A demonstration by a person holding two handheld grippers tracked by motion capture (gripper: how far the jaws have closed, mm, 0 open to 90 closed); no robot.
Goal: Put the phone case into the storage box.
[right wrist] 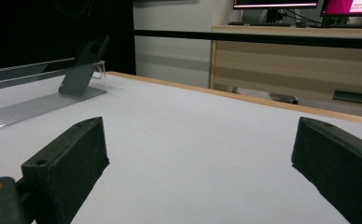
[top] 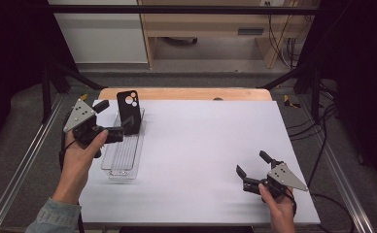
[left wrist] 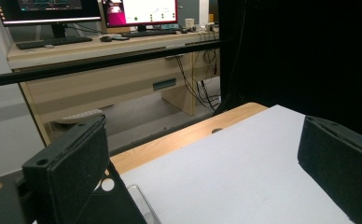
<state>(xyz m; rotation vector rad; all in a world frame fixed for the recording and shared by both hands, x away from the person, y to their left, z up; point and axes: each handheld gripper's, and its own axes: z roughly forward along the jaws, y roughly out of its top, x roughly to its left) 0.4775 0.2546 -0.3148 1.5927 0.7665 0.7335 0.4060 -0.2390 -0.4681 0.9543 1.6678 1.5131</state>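
A black phone case [top: 128, 111] stands tilted at the far end of a clear ribbed tray [top: 123, 158] on the left of the white table top [top: 206, 145]. My left gripper [top: 114, 114] is open, with its jaws spread beside the case's left side; one jaw overlaps the case's lower edge. In the left gripper view the case [left wrist: 123, 211] shows just behind the left jaw, next to the tray rim [left wrist: 144, 201], and the left gripper [left wrist: 202, 172] holds nothing. My right gripper [top: 250, 162] rests open and empty near the front right. From the right gripper [right wrist: 200, 168] the case [right wrist: 83, 65] and tray [right wrist: 20, 112] lie far off.
A wooden strip [top: 186, 93] edges the table's far side. Metal rails [top: 26, 160] run along both sides, and black frame bars [top: 177, 8] cross above. Cables [top: 322, 145] trail on the floor at right. A desk with monitors [left wrist: 137, 11] stands beyond.
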